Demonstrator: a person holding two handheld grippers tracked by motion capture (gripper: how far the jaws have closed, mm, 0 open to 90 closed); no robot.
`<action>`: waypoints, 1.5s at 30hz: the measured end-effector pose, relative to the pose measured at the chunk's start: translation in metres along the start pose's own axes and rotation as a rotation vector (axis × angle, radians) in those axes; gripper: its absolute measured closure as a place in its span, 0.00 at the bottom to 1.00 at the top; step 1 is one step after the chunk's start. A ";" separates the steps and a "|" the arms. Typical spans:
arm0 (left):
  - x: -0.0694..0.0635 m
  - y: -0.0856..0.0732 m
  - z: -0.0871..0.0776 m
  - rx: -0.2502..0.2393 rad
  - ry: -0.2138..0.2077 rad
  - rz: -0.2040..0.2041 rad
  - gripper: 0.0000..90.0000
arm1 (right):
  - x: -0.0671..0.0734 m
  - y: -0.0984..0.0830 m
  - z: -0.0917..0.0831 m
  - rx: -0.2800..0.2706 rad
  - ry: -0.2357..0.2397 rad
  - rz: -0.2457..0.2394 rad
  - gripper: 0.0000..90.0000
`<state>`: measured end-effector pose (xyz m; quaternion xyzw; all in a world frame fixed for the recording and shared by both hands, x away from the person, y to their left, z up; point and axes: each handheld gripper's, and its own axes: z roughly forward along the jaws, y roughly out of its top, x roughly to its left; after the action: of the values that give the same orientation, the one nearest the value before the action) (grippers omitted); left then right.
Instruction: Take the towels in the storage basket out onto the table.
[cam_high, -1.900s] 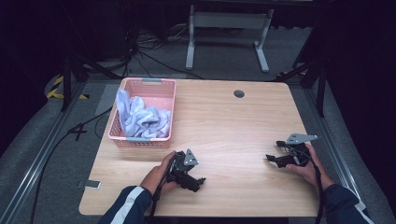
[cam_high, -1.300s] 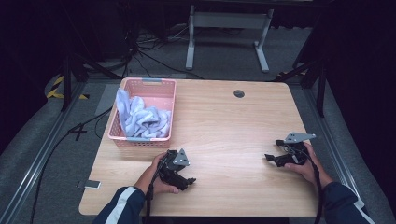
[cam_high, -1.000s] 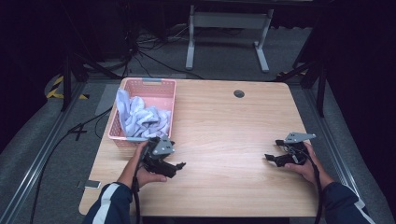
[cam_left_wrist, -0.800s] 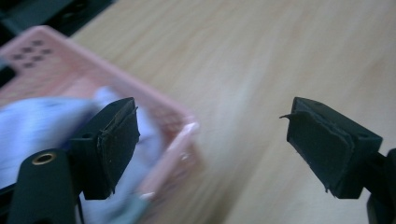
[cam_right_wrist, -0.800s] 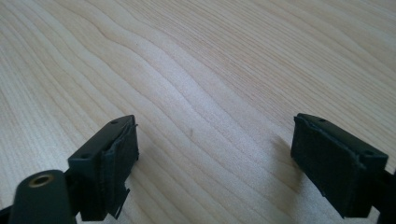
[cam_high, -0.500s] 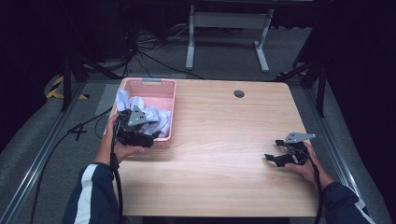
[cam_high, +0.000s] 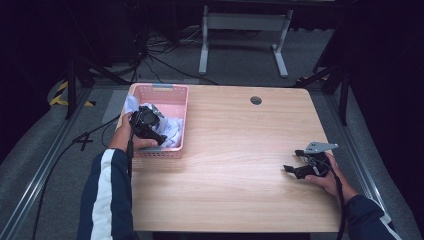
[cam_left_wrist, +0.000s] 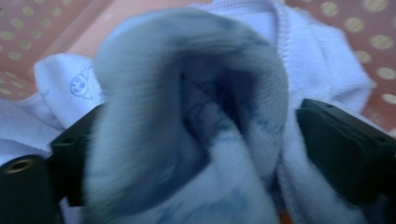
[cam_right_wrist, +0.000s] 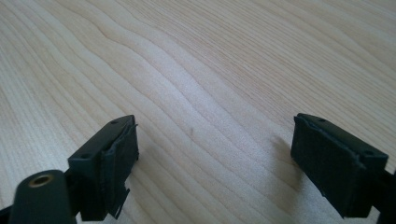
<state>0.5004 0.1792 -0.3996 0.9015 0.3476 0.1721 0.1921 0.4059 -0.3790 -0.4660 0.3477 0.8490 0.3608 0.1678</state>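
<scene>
A pink plastic basket (cam_high: 159, 87) stands at the table's left, with pale blue-white cloth (cam_high: 172, 131) piled inside. My left gripper (cam_high: 158, 136) reaches down into it from the near left. In the left gripper view a blurred fold of the cloth (cam_left_wrist: 187, 121) bulges between the wide-apart jaws of the left gripper (cam_left_wrist: 201, 144), which have just been opening. I cannot tell if the pads press on it. My right gripper (cam_high: 294, 161) rests low over the wooden table (cam_high: 240, 140) at the near right, and the right gripper (cam_right_wrist: 215, 163) stands open with bare wood between its jaws.
The pink basket floor (cam_left_wrist: 28, 28) has rows of small holes. A round cable hole (cam_high: 256, 100) sits near the table's far edge. Beyond the table are a grey metal stand (cam_high: 245, 22) and cables on a dark floor.
My left hand has swung from the table's near middle leftward and away into the basket, onto the cloth. The right hand and gripper have stayed where they were.
</scene>
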 end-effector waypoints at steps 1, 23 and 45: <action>0.000 0.000 0.000 0.000 0.000 0.000 0.05 | 0.000 0.000 0.000 0.000 0.000 0.000 0.16; 0.004 0.022 0.041 0.229 0.014 0.003 0.12 | 0.000 0.000 0.000 0.000 0.002 -0.002 0.16; 0.003 0.011 0.008 0.066 0.079 -0.091 0.59 | 0.000 0.000 0.000 -0.001 0.002 -0.001 0.16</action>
<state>0.5122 0.1716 -0.4013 0.8831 0.4009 0.1872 0.1561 0.4058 -0.3791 -0.4661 0.3470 0.8491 0.3613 0.1674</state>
